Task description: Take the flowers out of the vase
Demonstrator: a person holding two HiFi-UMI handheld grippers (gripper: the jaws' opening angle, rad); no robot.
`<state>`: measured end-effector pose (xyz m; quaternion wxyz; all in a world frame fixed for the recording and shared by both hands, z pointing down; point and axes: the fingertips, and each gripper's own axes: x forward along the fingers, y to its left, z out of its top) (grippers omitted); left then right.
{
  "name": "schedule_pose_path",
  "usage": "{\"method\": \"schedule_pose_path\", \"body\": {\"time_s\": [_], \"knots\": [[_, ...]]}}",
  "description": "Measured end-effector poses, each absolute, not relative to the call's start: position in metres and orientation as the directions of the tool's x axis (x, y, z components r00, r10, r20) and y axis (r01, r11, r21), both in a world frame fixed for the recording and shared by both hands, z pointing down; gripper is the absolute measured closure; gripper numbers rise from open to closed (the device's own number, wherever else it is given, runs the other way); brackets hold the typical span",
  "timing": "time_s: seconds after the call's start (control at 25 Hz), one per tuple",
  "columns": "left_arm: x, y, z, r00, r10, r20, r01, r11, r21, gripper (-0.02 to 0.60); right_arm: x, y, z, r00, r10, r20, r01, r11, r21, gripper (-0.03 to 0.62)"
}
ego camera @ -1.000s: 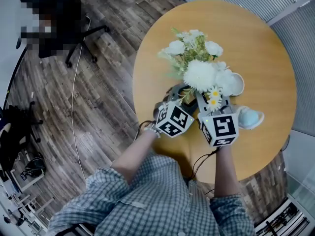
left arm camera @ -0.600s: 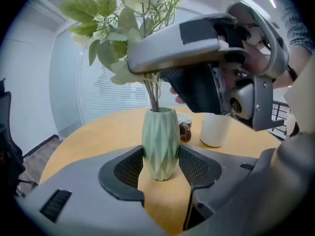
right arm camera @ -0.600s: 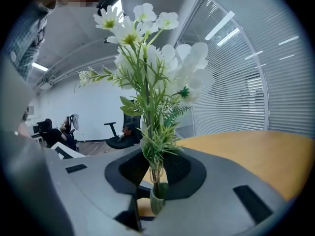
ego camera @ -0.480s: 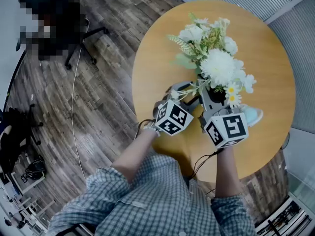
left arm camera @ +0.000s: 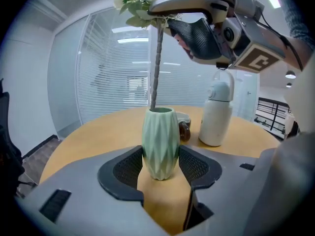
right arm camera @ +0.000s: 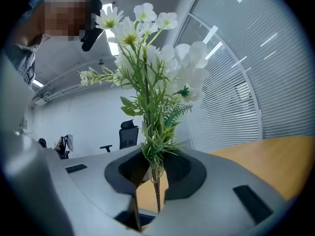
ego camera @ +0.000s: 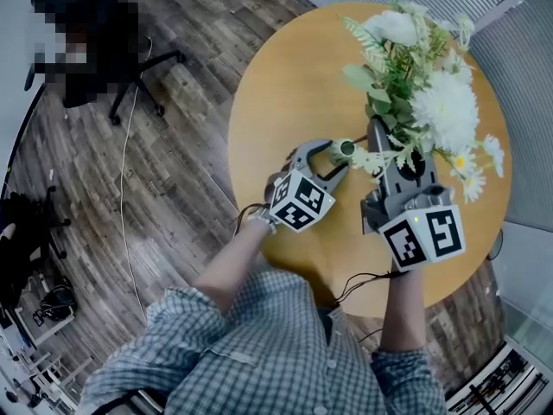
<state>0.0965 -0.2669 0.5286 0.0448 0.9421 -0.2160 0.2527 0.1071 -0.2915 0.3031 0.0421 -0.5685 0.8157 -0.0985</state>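
Observation:
A bunch of white flowers with green leaves (ego camera: 432,93) is lifted above a pale green ribbed vase (left arm camera: 160,140). My right gripper (ego camera: 390,150) is shut on the flower stems (right arm camera: 156,181), which pass between its pads below the blooms (right arm camera: 147,48). One thin stem (left arm camera: 157,68) still runs down into the vase mouth (ego camera: 346,149). My left gripper (left arm camera: 161,165) is shut on the vase, one pad on each side, and the vase stands upright on the round wooden table (ego camera: 285,85). In the left gripper view the right gripper (left arm camera: 197,18) hangs above the vase.
A white flask (left arm camera: 216,114) and a small cup (left arm camera: 185,127) stand on the table behind the vase. A glass wall with blinds (right arm camera: 246,82) lies past the table. An office chair (ego camera: 130,67) and a cable (ego camera: 125,171) are on the wood floor at left.
My right gripper has risen and shifted right with the flowers, drawing the stems up out of the vase. The left gripper and vase have stayed put.

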Motion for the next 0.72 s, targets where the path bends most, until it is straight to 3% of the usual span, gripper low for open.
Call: {"method": "schedule_pose_path", "body": {"time_s": [0.24,0.52,0.64,0.72], "knots": [[0.090,-0.260,0.534,0.775,-0.362,0.519,-0.419,-0.908,-0.009,0.344,0.116,-0.273,0.281,-0.325,-0.946,0.004,-0.924,0.316,-0.214,0.516],[0.058,-0.258,0.507,0.763,-0.418,0.493,-0.473,-0.881,-0.015,0.345,0.116,-0.242,0.298,-0.314,-0.943,0.107,-0.941,0.294,-0.168,0.516],[0.034,-0.263,0.486,0.744,-0.489,0.455,-0.530,-0.847,-0.042,0.409,0.110,-0.223,0.319,-0.312,-0.933,0.180,-0.947,0.289,-0.143,0.516],[0.017,-0.269,0.471,0.729,-0.535,0.428,-0.570,-0.820,-0.054,0.495,0.106,-0.210,0.334,-0.308,-0.923,0.231,-0.950,0.287,-0.119,0.516]]}}
